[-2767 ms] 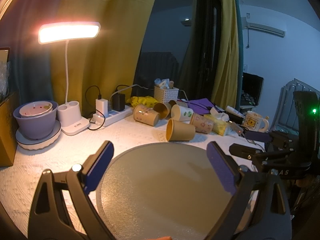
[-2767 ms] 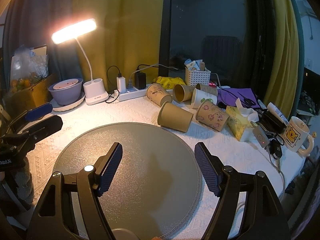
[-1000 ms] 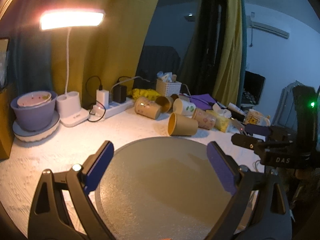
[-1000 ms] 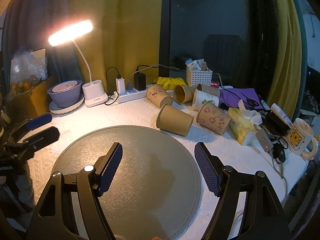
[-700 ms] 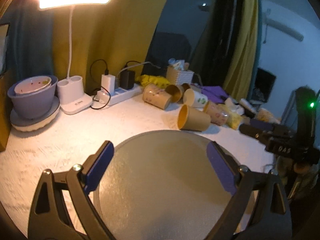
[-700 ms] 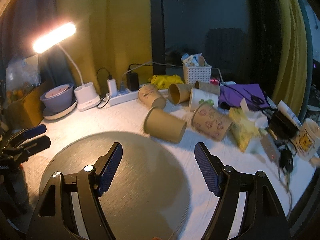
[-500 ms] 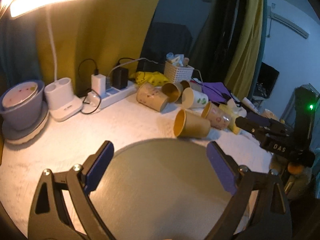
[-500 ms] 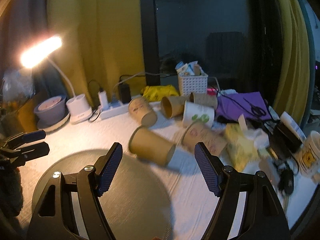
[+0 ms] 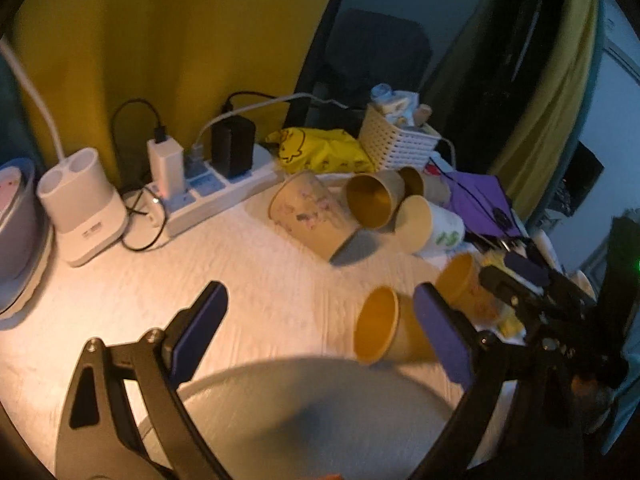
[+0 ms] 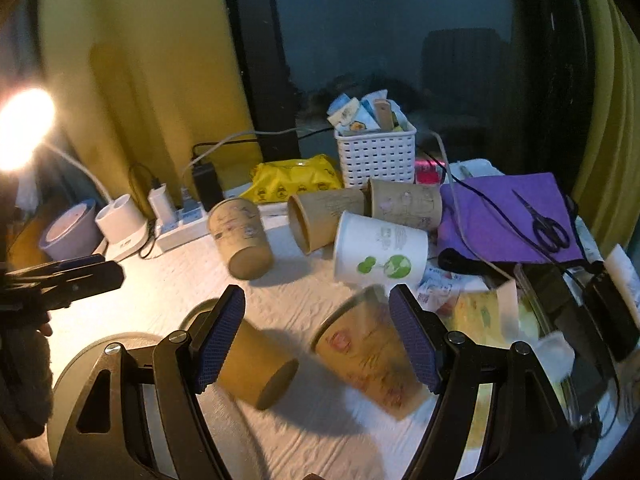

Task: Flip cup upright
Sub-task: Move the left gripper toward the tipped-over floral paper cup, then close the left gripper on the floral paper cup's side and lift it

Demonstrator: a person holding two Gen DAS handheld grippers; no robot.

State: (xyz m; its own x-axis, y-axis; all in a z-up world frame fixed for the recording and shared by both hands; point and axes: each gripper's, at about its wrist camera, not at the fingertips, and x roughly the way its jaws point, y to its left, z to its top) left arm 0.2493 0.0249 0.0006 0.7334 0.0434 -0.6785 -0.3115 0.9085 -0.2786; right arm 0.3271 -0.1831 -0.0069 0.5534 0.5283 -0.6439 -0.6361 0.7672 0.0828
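The right gripper (image 10: 316, 340) hung wide open and empty, straddling two tipped cups: a plain cup (image 10: 256, 368) by its left pad, a printed cup (image 10: 368, 352) by its right, probably choosing one. The left gripper (image 9: 320, 332), equally open and empty, hovered beyond the plain cup over the tabletop (image 9: 256, 264).

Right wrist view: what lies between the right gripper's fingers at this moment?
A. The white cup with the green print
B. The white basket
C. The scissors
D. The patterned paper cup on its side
D. The patterned paper cup lies tipped on its side on the white cloth between the open fingers of the right gripper; the white cup with the green print lies farther back, beyond them.
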